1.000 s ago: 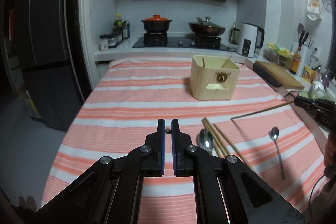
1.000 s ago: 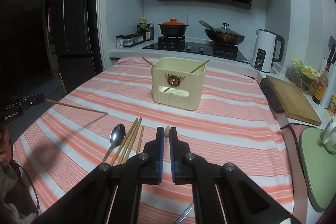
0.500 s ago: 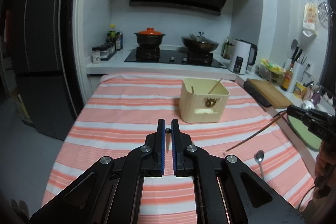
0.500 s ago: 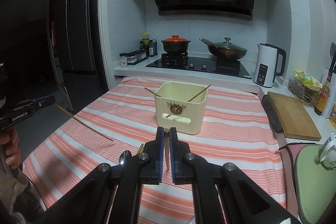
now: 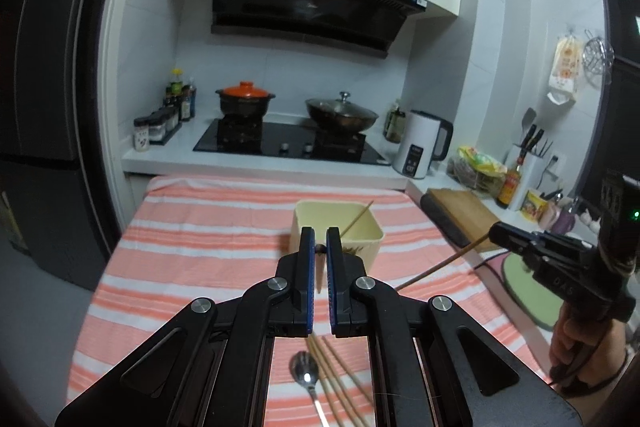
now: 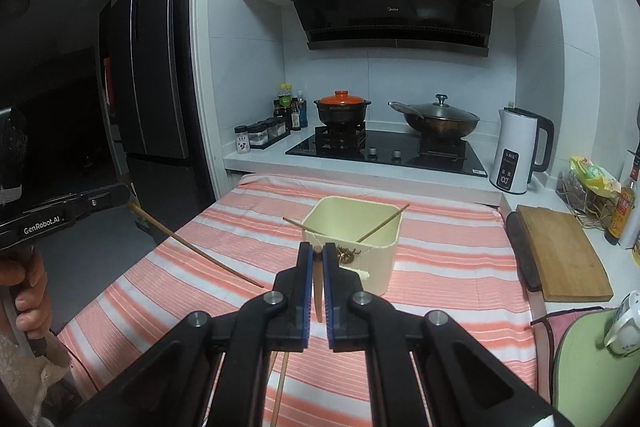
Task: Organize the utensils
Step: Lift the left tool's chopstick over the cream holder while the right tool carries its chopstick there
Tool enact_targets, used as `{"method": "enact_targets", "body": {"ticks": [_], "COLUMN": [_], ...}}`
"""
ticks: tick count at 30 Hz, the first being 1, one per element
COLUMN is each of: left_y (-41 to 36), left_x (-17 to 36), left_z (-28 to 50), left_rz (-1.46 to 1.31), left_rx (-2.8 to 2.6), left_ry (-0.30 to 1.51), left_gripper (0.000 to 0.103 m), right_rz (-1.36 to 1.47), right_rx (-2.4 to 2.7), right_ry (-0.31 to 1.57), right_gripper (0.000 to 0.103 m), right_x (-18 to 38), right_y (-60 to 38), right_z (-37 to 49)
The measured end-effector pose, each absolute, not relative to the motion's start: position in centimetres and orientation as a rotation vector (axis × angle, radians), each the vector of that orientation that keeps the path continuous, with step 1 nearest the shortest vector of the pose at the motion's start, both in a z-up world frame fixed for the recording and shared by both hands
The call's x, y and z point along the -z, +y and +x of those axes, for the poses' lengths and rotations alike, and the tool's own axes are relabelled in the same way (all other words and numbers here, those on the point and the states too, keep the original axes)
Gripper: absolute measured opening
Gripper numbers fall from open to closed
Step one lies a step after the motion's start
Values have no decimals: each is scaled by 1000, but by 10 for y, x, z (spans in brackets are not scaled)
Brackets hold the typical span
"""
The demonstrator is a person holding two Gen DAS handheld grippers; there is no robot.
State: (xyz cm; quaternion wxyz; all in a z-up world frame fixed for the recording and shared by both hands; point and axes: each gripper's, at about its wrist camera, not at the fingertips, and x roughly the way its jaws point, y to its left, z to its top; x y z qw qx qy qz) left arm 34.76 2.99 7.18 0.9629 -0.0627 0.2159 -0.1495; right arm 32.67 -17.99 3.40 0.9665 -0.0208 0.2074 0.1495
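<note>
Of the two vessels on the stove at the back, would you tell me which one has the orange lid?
The black clay pot on the left burner has the orange lid; the wok on the right burner has a dark lid with a knob.

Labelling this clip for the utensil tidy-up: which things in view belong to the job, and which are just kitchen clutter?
Job:
left gripper, shut on a chopstick
right gripper, shut on another chopstick
cream holder bin
loose chopsticks
spoon

Clutter:
kettle
cutting board
orange-lidded pot
wok
</note>
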Motion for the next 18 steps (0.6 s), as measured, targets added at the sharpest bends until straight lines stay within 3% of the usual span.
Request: {"method": "enact_targets", "body": {"ticks": [6,11,18], "left_y": [5,-15,-40], "left_x": [-115,-115,-80], "left_z": [391,451,533], "left_rz": [-121,-147,-137], "left_rx": [325,314,307], "left_ry": [383,429,619], "left_gripper": [3,3,3], "right_rz": [-77,-88,-75], "right_rx": [-264,-230,-223], "right_ry": [338,301,488], "right_gripper": [5,5,5], "right_x": [-77,-94,-70], "right_y": [-180,-181,-184], "right_z": [353,397,481]}}
